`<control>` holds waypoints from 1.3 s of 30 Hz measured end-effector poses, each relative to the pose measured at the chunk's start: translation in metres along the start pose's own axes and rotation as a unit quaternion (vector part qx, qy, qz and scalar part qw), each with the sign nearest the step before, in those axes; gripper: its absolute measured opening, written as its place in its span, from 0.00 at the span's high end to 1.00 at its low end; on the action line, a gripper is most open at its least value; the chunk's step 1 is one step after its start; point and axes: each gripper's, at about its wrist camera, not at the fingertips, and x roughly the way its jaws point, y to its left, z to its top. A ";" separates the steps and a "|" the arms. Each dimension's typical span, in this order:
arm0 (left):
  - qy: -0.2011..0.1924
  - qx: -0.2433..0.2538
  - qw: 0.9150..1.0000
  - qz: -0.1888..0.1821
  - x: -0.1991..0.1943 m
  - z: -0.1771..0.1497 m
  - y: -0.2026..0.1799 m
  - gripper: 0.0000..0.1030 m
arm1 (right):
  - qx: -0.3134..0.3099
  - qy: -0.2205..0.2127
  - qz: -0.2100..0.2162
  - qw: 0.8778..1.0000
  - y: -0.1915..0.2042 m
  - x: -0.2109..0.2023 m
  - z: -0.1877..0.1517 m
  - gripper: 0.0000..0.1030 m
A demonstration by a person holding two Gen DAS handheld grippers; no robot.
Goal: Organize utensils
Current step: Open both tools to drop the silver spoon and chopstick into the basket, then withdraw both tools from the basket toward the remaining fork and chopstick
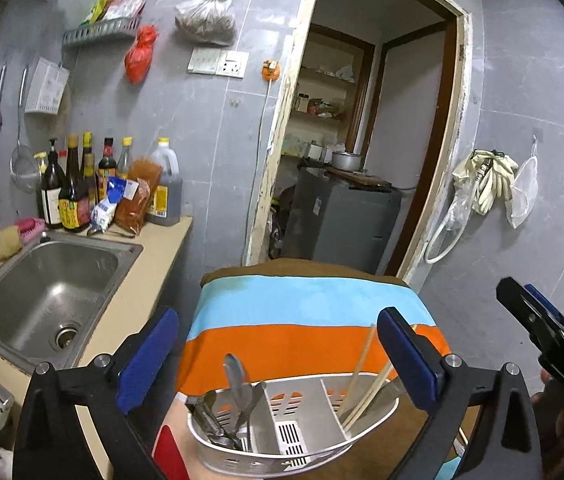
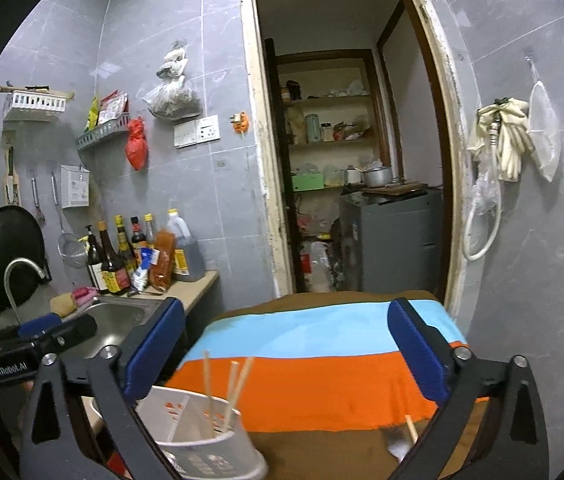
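A white plastic utensil caddy (image 1: 282,436) with slotted walls stands upright on the striped cloth covering the worktop (image 1: 305,312), at its near edge. Dividers split it into three compartments. The left compartment holds metal spoons (image 1: 238,384) and other cutlery, handles and bowls leaning against one another. The middle compartment shows only its perforated floor. The right compartment holds pale wooden chopsticks (image 1: 361,376), tilted and sticking out above the rim. In the right wrist view another chopstick (image 2: 410,428) and a spoon (image 2: 397,446) lie on the brown stripe, apart from the caddy.
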 end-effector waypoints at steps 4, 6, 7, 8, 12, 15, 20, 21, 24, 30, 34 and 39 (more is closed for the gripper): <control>-0.010 0.014 1.000 0.007 -0.007 0.000 -0.018 0.02 | -0.005 0.004 -0.015 1.000 -0.018 -0.010 0.001 0.02; -0.015 0.018 1.000 0.009 -0.009 0.000 -0.026 0.01 | -0.007 0.006 -0.022 1.000 -0.030 -0.015 0.002 0.02; -0.019 0.021 1.000 0.011 -0.010 0.000 -0.031 0.01 | -0.009 0.007 -0.026 1.000 -0.035 -0.018 0.003 0.02; -0.023 0.024 0.999 0.013 -0.012 -0.001 -0.036 0.01 | -0.011 0.007 -0.029 0.999 -0.040 -0.021 0.003 0.02; -0.027 0.038 0.999 0.013 -0.014 -0.005 -0.058 0.01 | -0.014 0.008 -0.039 0.999 -0.062 -0.029 0.005 0.02; -0.028 0.041 0.999 0.011 -0.014 -0.008 -0.075 0.01 | -0.015 0.010 -0.046 0.999 -0.079 -0.035 0.005 0.02; -0.025 0.045 0.999 0.002 -0.011 -0.016 -0.106 0.01 | -0.014 0.018 -0.060 0.998 -0.113 -0.041 0.004 0.02; -0.023 0.048 0.999 0.000 -0.010 -0.018 -0.112 0.01 | -0.013 0.020 -0.062 0.998 -0.120 -0.041 0.004 0.02; -0.018 0.050 0.999 -0.008 -0.007 -0.024 -0.130 0.01 | -0.010 0.027 -0.071 0.997 -0.142 -0.042 0.002 0.02; -0.003 0.052 0.998 -0.021 0.003 -0.042 -0.165 0.01 | -0.009 0.040 -0.078 0.996 -0.181 -0.043 -0.006 0.02; 0.008 0.053 0.998 -0.025 0.011 -0.056 -0.181 0.01 | -0.008 0.049 -0.083 0.995 -0.200 -0.042 -0.013 0.02; 0.022 0.058 0.998 -0.027 0.026 -0.072 -0.198 0.01 | -0.006 0.058 -0.090 0.994 -0.221 -0.041 -0.024 0.02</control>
